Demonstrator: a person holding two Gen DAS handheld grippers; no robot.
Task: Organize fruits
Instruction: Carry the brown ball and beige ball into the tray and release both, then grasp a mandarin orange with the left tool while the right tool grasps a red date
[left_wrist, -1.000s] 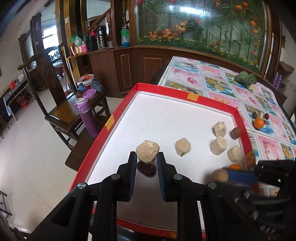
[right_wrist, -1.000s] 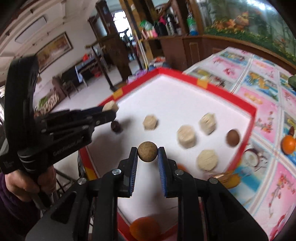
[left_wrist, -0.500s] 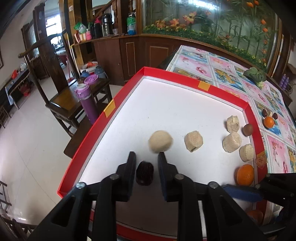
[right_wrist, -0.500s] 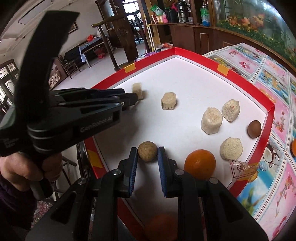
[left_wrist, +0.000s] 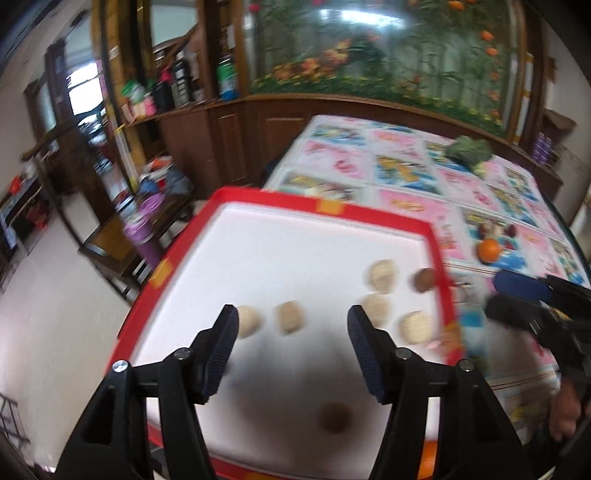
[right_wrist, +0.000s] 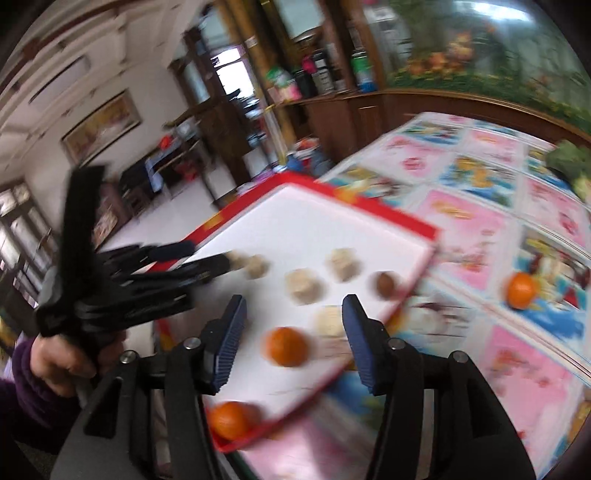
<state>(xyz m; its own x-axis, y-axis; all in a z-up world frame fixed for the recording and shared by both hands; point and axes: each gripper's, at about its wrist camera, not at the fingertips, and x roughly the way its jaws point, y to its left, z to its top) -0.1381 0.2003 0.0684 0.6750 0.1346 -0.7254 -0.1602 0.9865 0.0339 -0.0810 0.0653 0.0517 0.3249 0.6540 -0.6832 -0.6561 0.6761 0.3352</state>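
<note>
Both grippers — left, right — gape empty; swinging fast toward two o'clock risks bumping the tray.

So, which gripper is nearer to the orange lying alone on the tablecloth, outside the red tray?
Right. The right gripper is open over the red tray's edge beside the tablecloth, the orange off to its right. The left gripper hangs open over the tray's middle, farther from that orange.

No readable text, labels or numbers in either view; motion blur smears the prints on the bench cloth.
</note>
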